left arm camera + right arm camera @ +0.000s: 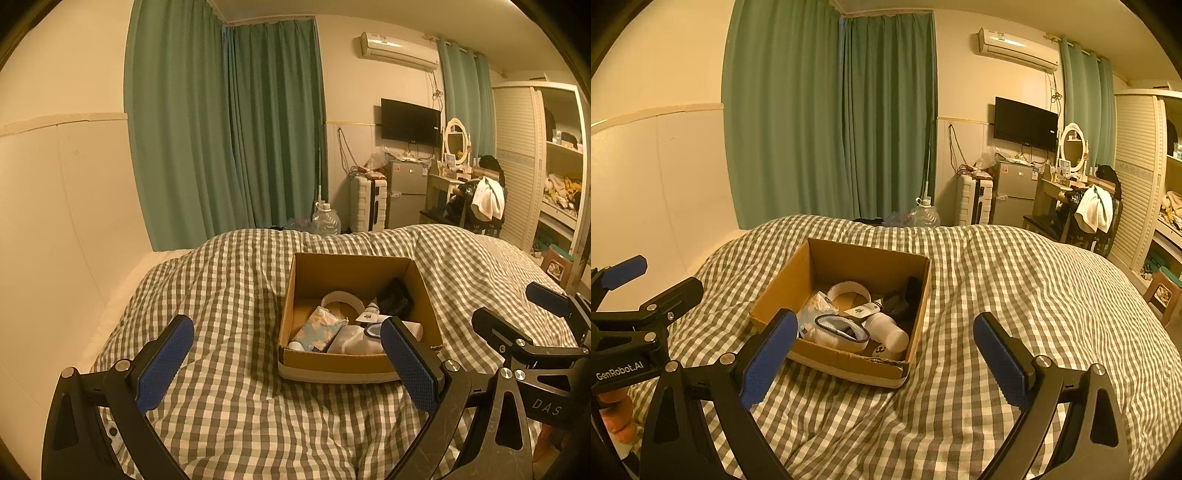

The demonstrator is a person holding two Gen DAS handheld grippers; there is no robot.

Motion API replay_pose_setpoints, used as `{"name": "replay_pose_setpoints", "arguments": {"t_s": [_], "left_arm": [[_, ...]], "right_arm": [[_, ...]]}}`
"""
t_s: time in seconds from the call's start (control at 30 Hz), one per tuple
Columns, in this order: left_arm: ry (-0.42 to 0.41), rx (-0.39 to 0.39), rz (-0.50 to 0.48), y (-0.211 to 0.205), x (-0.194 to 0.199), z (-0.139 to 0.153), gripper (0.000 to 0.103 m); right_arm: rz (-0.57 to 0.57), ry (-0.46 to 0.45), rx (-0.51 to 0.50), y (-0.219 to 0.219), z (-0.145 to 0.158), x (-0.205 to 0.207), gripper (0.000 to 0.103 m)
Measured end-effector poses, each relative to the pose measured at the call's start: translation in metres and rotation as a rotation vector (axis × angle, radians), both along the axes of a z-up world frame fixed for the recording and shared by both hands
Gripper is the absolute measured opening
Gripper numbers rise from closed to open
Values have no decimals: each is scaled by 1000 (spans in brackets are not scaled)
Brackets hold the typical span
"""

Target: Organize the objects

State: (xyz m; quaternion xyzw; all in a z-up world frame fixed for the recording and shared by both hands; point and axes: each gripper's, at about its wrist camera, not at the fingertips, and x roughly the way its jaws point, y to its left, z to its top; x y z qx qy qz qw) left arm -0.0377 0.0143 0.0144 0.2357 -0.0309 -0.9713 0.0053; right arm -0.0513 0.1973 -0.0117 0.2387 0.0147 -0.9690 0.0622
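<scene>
Both hand-held grippers, left [286, 362] and right [884, 354], were released; the cardboard box [827, 358] looked light, best gripped at its stiff rim.

We count one cardboard box [783, 291] on one checked duvet [1015, 295]. Inside: one tape roll [848, 289], one white bottle [888, 330], one small tube [866, 309], one patterned pouch [320, 328], one white mesh bag [842, 334], one black item [903, 299]. Two grippers [286, 363] [884, 354], both spread.

left tool [288, 363] open, empty | cardboard box [332, 363] on checked quilt [229, 288], apparently full
</scene>
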Motion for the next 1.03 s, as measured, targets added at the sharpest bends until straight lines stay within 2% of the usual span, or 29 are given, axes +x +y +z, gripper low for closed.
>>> {"name": "replay_pose_setpoints", "arguments": {"t_s": [1.03], "left_arm": [[6, 0, 8, -1, 2, -1, 103]], "right_arm": [[1, -9, 1, -3, -1, -1, 97]]}}
